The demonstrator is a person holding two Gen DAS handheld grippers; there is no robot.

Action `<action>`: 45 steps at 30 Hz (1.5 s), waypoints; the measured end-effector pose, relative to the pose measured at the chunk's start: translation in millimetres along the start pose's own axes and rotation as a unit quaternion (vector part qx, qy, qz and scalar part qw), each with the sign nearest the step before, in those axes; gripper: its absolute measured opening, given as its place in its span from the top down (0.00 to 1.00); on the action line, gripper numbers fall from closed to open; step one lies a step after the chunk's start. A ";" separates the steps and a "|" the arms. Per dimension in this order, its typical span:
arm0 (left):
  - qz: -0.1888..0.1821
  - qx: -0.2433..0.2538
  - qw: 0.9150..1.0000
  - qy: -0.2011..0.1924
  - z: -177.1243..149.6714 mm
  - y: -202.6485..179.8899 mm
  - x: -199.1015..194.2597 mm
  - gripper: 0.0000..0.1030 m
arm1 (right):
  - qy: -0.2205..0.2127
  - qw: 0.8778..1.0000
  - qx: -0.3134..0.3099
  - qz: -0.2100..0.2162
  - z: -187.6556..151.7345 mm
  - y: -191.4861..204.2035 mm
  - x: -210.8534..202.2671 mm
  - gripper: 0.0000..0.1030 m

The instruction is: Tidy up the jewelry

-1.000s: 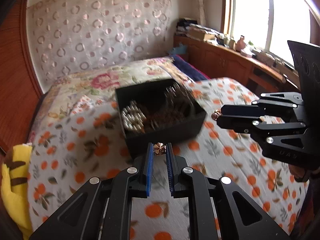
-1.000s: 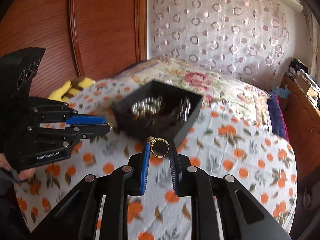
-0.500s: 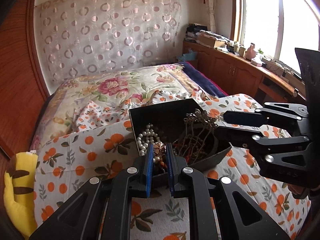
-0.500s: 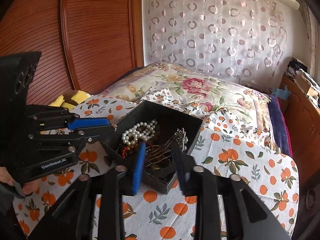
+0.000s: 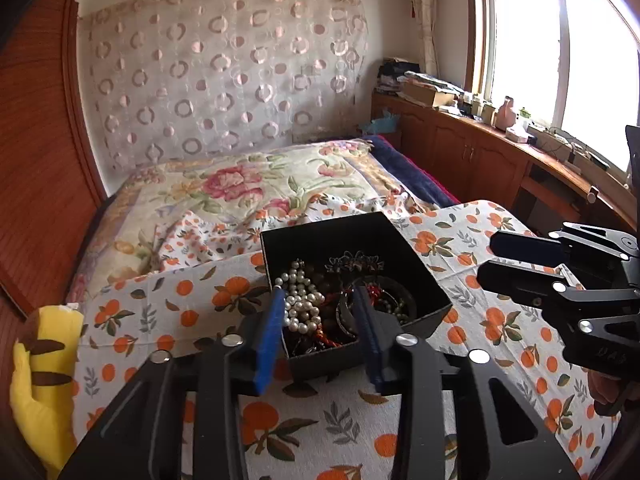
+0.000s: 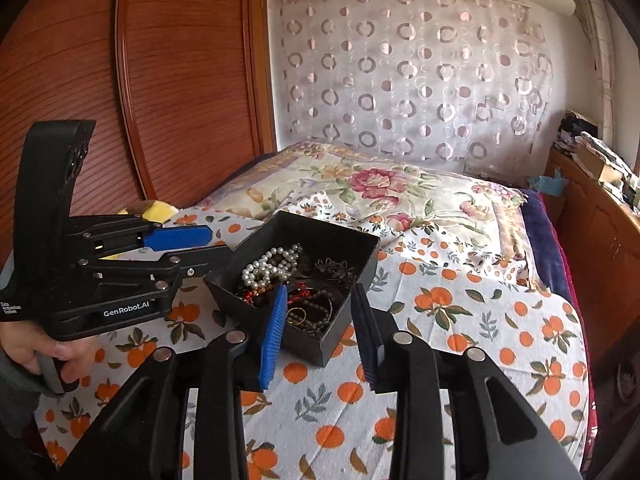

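Observation:
A black open box (image 5: 404, 258) (image 6: 348, 320) sits on the orange-print bedspread. It holds a white pearl necklace (image 5: 302, 300) (image 6: 270, 266), red beads, dark chains and a gold ring (image 6: 297, 314). My left gripper (image 5: 318, 298) is open and empty, its blue pads spread over the box's near side. My right gripper (image 6: 320, 292) is open and empty over the box's near corner. Each gripper also shows in the other's view, the right (image 5: 520, 264) and the left (image 6: 200, 248) both beside the box.
The bedspread (image 5: 460, 360) covers the bed. A yellow plush toy (image 5: 44, 380) lies at its left edge. A wooden wardrobe (image 6: 160, 80) stands left, wooden cabinets (image 5: 480, 160) with clutter under the window stand right, and a curtain hangs behind.
My left gripper opened and the bead it held is gone from its jaws. My right gripper, earlier shut on a gold ring, is open too. Both grippers pulled back above the box.

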State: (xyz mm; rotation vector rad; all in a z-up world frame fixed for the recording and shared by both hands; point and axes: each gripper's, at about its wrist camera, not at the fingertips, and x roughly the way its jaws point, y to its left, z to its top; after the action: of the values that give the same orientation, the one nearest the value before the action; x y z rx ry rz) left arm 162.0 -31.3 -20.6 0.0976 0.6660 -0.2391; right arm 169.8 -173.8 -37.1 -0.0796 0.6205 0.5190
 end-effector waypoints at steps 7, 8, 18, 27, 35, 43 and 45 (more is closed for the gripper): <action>0.008 -0.003 1.000 -0.020 -5.8 -5.3 -22.7 0.35 | -0.020 1.000 0.012 -0.005 -9.2 0.2 -22.3 0.55; 0.009 -0.002 1.000 -0.024 -6.2 -5.7 -26.4 0.33 | -0.022 1.000 0.013 -0.006 -9.0 0.7 -23.6 0.54; 0.038 -0.017 0.998 -0.042 -19.3 -11.4 -60.5 0.08 | -0.052 0.998 0.027 -0.033 -20.2 10.9 -54.2 0.15; 0.074 -0.042 0.996 -0.040 -38.7 -10.3 -87.3 0.08 | -0.077 0.992 0.053 -0.082 -35.5 14.9 -89.2 0.02; 0.082 -0.048 0.994 -0.047 -57.7 -11.3 -110.9 0.08 | -0.089 0.987 0.084 -0.104 -55.8 11.3 -109.1 0.02; 0.087 -0.058 0.994 -0.044 -63.6 -6.9 -112.1 0.08 | -0.092 0.986 0.084 -0.109 -59.4 12.8 -111.3 0.02; 0.088 -0.058 0.993 -0.047 -63.2 -7.5 -112.8 0.08 | -0.093 0.986 0.083 -0.109 -59.6 12.7 -111.6 0.02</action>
State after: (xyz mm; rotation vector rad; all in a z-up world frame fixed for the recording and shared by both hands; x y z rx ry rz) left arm 36.4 -6.9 0.0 0.0321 0.5728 -0.0352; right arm 54.8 -225.2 -20.5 0.0584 0.4641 0.2571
